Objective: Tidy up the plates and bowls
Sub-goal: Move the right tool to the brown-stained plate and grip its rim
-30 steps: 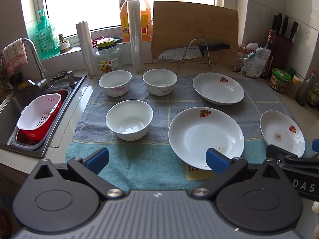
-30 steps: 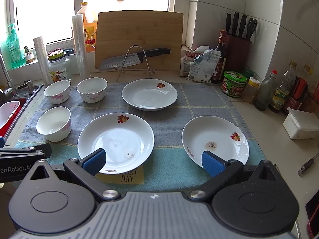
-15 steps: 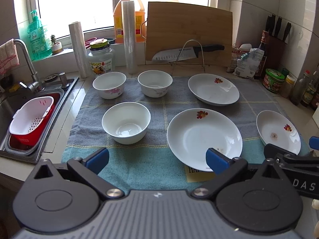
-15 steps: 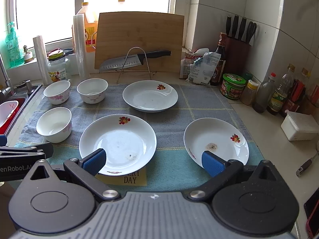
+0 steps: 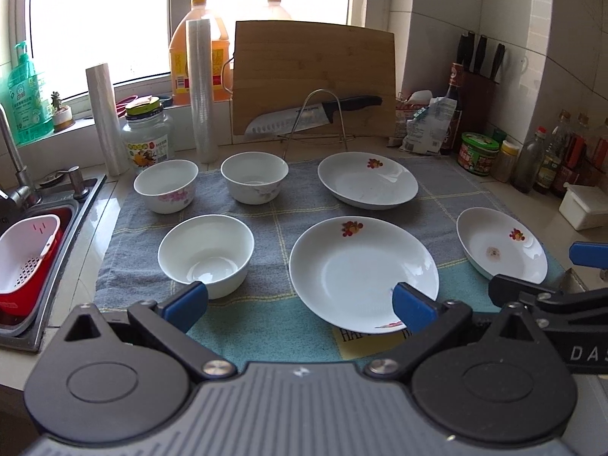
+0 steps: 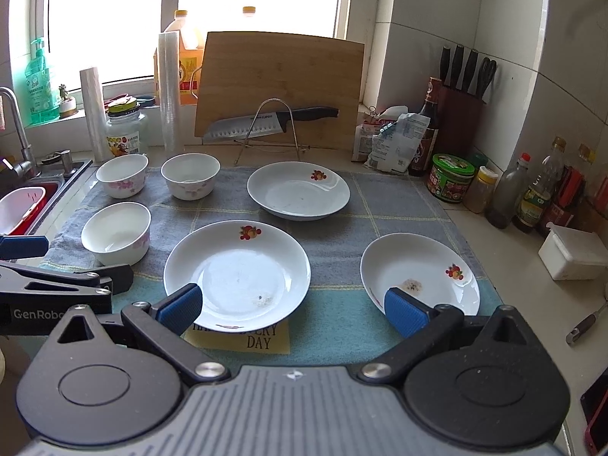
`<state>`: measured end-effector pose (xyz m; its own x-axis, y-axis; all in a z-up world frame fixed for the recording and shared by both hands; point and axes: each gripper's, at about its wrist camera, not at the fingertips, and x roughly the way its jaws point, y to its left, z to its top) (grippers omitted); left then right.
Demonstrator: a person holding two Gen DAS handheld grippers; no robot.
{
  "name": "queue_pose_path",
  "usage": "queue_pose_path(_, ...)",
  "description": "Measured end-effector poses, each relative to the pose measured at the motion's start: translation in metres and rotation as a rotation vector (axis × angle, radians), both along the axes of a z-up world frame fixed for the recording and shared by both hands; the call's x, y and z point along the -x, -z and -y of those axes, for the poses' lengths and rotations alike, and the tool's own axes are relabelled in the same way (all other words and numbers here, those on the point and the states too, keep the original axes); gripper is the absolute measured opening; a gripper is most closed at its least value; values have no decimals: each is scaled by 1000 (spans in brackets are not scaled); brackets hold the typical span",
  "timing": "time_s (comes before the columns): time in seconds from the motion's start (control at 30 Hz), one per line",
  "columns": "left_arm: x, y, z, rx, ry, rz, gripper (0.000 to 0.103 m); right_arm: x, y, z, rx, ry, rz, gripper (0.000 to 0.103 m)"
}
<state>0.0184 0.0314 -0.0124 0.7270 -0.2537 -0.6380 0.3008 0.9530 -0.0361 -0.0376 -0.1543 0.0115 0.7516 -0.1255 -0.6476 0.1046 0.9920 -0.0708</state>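
Pre-grasp: L gripper (image 5: 298, 304) & R gripper (image 6: 292, 306) both spread, empty, above towel; nothing stacked—next prob. near bowl (image 5: 206, 254).

Towel (image 6: 334, 315) print part-hidden under the middle plate (image 6: 235, 269); phone (image 6: 596, 418) cut off at counter's right edge; bottle labels (image 5: 547, 174) too small.

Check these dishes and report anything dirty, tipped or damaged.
Two plates carry dried residue: the nearest plate has a crusty speck near its front, and the right plate has a brownish patch at its centre. The three bowls stand upright. No cracks or spills show.
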Motion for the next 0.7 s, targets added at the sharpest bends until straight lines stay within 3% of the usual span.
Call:
queue_pose_path(0.4, 5, 17, 11, 10, 206, 13, 102, 8, 6, 14, -4, 25, 12, 103)
queue_pose_path(0.7, 7, 27, 50, -20, 279, 28, 102, 11, 15, 57, -47, 51, 24, 103)
